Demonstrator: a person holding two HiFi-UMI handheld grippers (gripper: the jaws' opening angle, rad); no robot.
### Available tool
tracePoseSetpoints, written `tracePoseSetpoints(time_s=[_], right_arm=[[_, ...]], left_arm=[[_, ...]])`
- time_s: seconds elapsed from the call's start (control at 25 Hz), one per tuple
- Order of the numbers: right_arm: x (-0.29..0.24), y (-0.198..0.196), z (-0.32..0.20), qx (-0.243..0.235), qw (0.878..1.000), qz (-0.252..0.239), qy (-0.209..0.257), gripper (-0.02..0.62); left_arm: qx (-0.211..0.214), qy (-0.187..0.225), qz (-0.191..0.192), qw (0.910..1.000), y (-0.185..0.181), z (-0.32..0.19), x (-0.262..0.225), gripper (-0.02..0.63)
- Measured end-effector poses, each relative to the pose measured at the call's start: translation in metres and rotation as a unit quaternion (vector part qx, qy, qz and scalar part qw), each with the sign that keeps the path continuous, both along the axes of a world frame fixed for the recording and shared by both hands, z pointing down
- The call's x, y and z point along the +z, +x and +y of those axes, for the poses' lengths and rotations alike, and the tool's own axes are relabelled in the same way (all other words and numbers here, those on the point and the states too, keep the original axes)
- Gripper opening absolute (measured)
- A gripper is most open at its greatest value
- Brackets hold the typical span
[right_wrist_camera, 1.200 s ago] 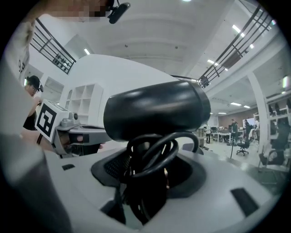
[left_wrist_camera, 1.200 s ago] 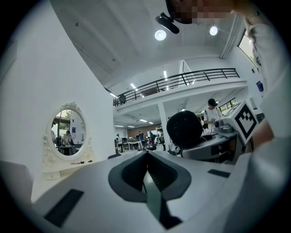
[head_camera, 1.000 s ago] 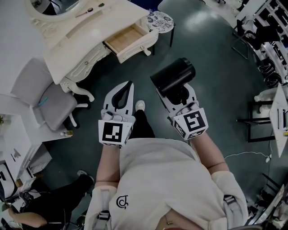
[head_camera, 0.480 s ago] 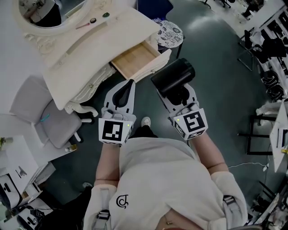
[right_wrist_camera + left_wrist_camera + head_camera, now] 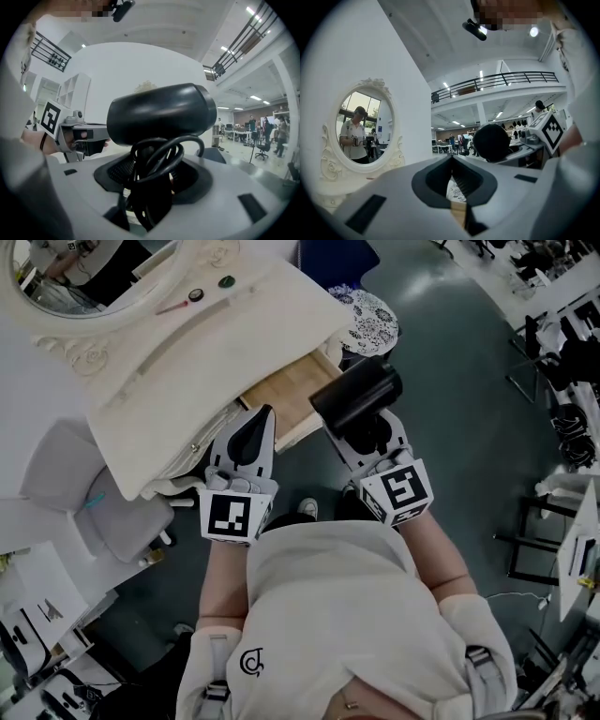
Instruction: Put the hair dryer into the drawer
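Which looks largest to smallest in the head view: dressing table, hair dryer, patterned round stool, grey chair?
1. dressing table
2. grey chair
3. hair dryer and patterned round stool look about alike; the dryer is nearer the camera and the stool partly hidden, so I won't rank them.

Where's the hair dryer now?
Head view, right of centre: dryer held in the right gripper, just right of the open drawer.

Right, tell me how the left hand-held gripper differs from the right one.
The left hand-held gripper is shut and empty; the right hand-held gripper clamps the black hair dryer by its handle and looped cord. The left's tip shows in the head view; the dryer hides the right's. Both carry square-marker cubes.
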State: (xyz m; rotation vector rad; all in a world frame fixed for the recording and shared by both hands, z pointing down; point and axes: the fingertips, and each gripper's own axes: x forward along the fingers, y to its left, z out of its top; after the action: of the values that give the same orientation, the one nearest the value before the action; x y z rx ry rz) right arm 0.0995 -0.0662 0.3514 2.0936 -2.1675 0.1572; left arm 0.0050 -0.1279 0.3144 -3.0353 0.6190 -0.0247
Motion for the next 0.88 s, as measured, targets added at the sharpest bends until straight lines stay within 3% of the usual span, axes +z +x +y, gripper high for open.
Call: tracePoseSetpoints(time_s=[0.2,0.4,0.6,0.72,0.88], right_arm=[[0.012,0.026,-0.041,-0.041,0.999,-0.005,-0.01,0.244],[0.02,0.046,-0.087,-0.121,0.992,-0.007,-0.019,0.244],[0.027,0.064,-0.129,-0.204,0.978,-0.001,-0.032,0.244],[0.037,0.066,-0.15,-0.261,0.964,0.012,-0.042,0.244],[0.054,0.067,-0.16,-0.318,0.946,0.009,-0.057,0.244]], left_arm=[[-0.036,-0.004,-0.008,0.9993,0.021,-0.03,0.01,0.014],[-0.108,-0.001,-0.013,0.9941,0.04,-0.063,0.013,0.014],[-0.186,-0.003,0.002,0.9825,0.053,-0.088,0.006,0.012],[-0.245,0.003,0.012,0.9695,0.05,-0.097,0.005,0.014],[-0.284,0.006,0.024,0.9584,0.052,-0.096,0.009,0.014]])
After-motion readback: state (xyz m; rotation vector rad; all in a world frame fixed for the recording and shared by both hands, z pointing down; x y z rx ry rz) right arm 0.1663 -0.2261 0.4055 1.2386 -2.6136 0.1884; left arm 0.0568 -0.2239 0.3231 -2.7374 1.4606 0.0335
